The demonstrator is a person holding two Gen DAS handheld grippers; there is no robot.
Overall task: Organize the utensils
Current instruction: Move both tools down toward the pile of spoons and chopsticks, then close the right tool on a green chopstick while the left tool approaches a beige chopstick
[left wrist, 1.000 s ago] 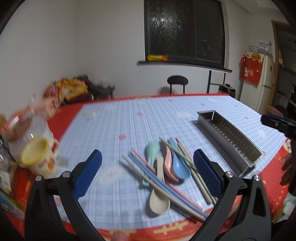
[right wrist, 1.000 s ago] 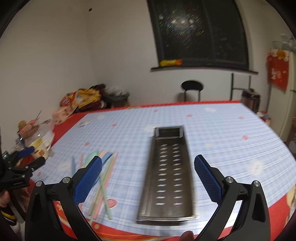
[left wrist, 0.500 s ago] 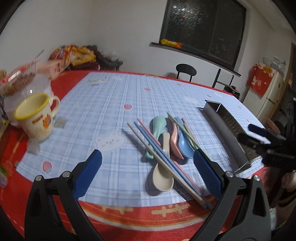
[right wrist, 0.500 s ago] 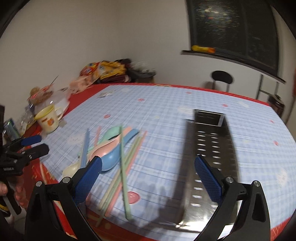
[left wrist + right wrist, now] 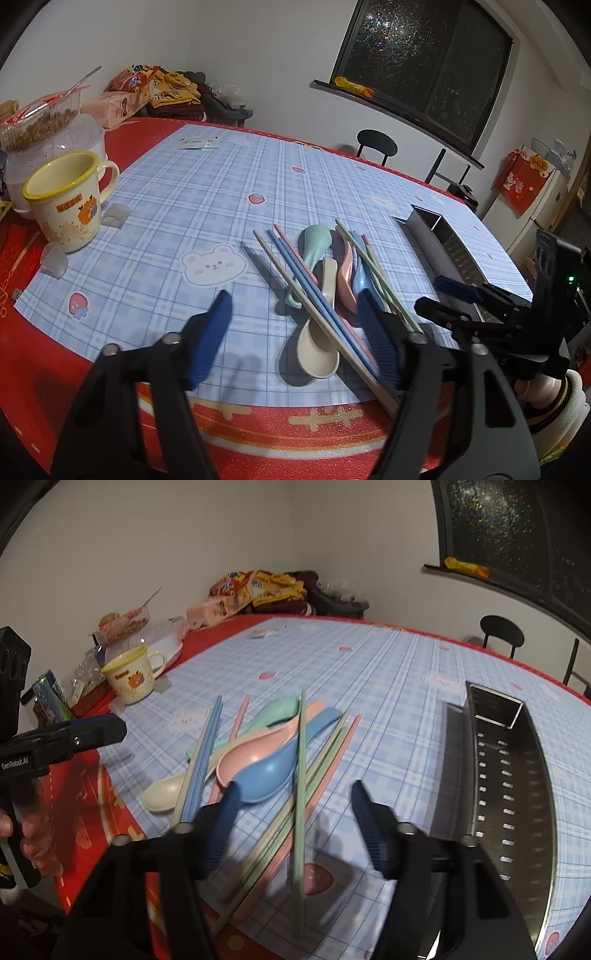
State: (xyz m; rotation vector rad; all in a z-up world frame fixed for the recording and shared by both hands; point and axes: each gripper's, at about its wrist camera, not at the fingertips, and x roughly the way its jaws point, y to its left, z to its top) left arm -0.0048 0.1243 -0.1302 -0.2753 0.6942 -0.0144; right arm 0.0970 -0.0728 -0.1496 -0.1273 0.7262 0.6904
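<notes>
Two hand-held grippers are hovering over the pile of utensils near the front edge of the counter (image 5: 207, 192); I am holding my left hand-held gripper (image 5: 295, 332) with its jaws partway apart and just now narrowing, gripping nothing, the cream spoon (image 5: 317, 347) and the blue chopsticks (image 5: 314, 291) lying on the cloth below the gap; my right hand-held gripper (image 5: 295, 830) is likewise half open, its jaws having just been closing, straddling the green chopstick (image 5: 300, 794) without pressing it; the blue spoon (image 5: 269, 771) and pink spoon (image 5: 251, 757) are lying just beyond its left finger; the mint spoon (image 5: 316, 240) is resting further back in the pile; the steel tray (image 5: 517, 775) is sitting empty to the right of the utensils, apart from them; a yellow-rimmed mug (image 5: 66, 199) is standing well off to the left.
</notes>
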